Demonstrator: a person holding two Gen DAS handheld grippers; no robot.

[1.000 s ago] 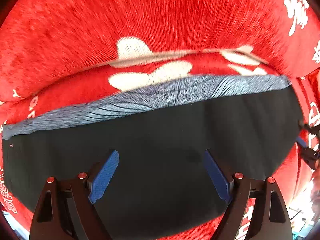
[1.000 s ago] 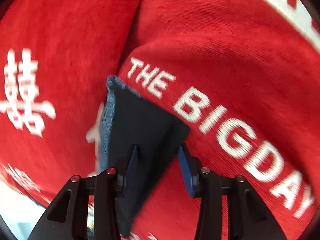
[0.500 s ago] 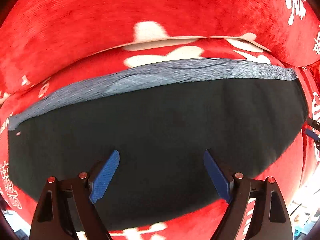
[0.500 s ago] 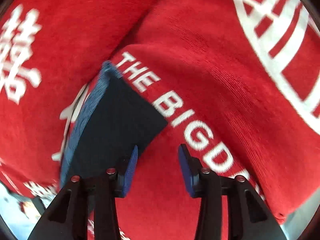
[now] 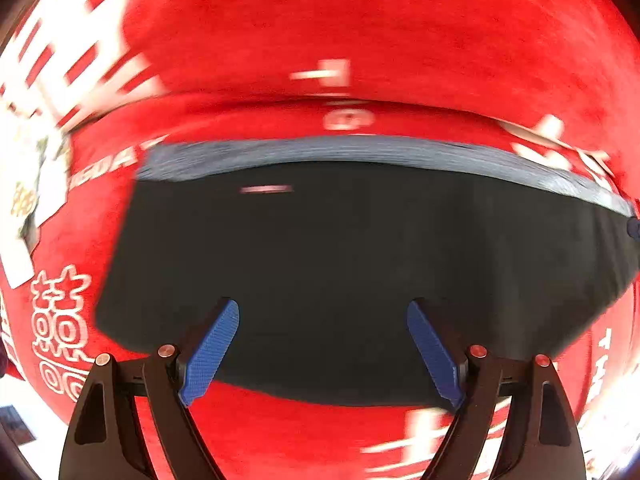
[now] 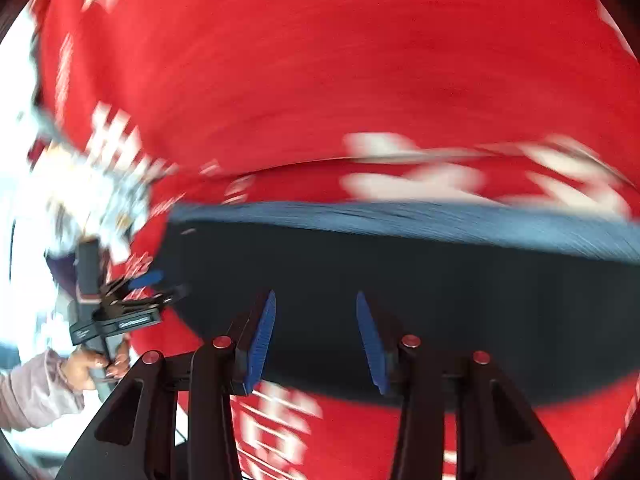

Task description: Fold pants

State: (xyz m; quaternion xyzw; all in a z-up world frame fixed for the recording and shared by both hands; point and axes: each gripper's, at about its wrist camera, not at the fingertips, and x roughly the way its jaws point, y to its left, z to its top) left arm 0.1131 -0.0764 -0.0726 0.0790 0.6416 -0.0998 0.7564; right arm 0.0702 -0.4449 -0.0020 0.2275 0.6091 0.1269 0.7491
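The dark folded pants [image 5: 360,264] lie flat on the red cloth, with a blue-grey band [image 5: 360,152] along their far edge. My left gripper [image 5: 322,312] is open and empty above the pants' near edge. In the right wrist view the pants [image 6: 420,288] stretch to the right. My right gripper [image 6: 314,300] is open, empty, and above their near left part. The left gripper also shows in the right wrist view [image 6: 156,284], held by a hand at the pants' left end.
The red cloth [image 5: 360,32] with white lettering covers the whole surface and rises in a soft bulge behind the pants. The person's hand and pale sleeve [image 6: 48,384] are at the lower left of the right wrist view. Both views are motion-blurred.
The right gripper has let go of the pants' corner and swung round to face their long side. The left gripper has shifted left, its jaws still wide.
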